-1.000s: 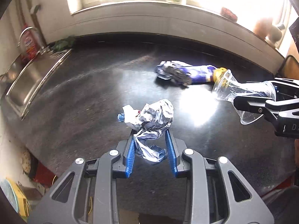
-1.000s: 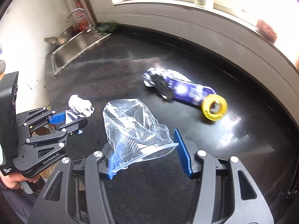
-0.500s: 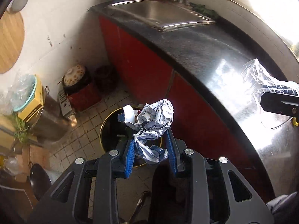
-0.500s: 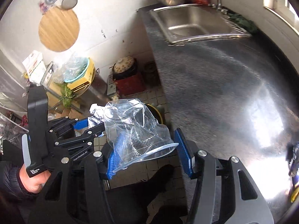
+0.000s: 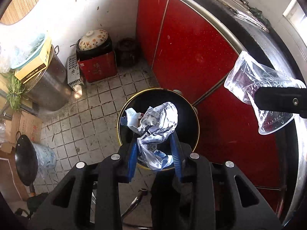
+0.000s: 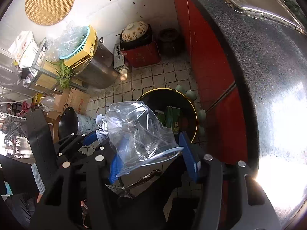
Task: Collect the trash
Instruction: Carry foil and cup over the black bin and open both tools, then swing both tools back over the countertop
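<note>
Crumpled printed wrapper (image 5: 156, 122) pinched between the blue pads (image 5: 132, 158) of the left gripper (image 5: 154, 158), nearly closed on it, hanging directly over the round black gold-rimmed trash bin (image 5: 195, 122) on the tiled floor (image 5: 80, 118). Crushed clear plastic cup (image 6: 138, 132) clamped by its rim in the right gripper (image 6: 151, 160), jaws partway closed, bin opening at its 1 o'clock. Red cabinet doors (image 5: 184, 57) at the bin's 1 o'clock, floral-lidded clay pot (image 5: 94, 40) on a red box (image 5: 97, 69) at 11 o'clock.
</note>
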### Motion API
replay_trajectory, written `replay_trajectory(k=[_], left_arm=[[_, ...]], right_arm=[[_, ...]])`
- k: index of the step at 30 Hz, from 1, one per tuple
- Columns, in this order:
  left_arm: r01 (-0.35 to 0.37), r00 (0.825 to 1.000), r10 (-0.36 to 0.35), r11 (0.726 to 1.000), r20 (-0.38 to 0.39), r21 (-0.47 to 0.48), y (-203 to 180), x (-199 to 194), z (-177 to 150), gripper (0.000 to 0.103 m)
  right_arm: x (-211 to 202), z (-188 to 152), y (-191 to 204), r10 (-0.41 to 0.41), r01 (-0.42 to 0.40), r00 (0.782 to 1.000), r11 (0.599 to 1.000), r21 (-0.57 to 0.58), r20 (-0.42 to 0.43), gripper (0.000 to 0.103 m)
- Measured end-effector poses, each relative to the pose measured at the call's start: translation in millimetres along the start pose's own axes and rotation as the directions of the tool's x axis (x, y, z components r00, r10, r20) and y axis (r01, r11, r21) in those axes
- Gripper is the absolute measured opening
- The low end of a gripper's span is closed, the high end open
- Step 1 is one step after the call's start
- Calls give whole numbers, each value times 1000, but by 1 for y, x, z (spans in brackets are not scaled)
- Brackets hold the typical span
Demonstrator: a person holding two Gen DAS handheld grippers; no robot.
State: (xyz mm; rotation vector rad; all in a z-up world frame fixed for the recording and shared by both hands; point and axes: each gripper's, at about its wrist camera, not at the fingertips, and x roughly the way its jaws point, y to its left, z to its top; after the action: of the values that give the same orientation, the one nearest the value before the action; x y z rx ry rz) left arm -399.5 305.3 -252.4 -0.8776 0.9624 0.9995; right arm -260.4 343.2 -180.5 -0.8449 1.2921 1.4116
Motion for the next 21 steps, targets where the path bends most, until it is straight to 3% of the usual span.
replay_trajectory(k=[3,4,5,6,9,14,21], left_arm=[[10,1000,-10,999,4,-35,7,5,7,36],[21,1000,-21,999,0,-46,8,7,9,51],[27,1000,-28,998,-6,-54,10,8,10,79],[20,1000,-21,998,-12,-60,11,9,11,88],[10,1000,-10,998,-4,-66,12,6,11,90],[1,1000,-2,998,-16,-59,11,3,8,90],[31,999,-31,999,18,36,-32,-31,14,90]], right_arm=[[8,12,1,-4,4,1000,1000,-15,-6,59],[9,15,0,-5,5,1000,1000,-20,-9,60],[11,18,1,-3,3,1000,1000,-22,-12,64],[12,19,0,7,-7,1000,1000,-20,-18,71],[12,21,-4,38,-38,999,999,-6,-20,78],[3,14,-10,37,-37,999,999,-16,-17,80],[-62,-20,-47,-14,12,995,1000,22,95,81]])
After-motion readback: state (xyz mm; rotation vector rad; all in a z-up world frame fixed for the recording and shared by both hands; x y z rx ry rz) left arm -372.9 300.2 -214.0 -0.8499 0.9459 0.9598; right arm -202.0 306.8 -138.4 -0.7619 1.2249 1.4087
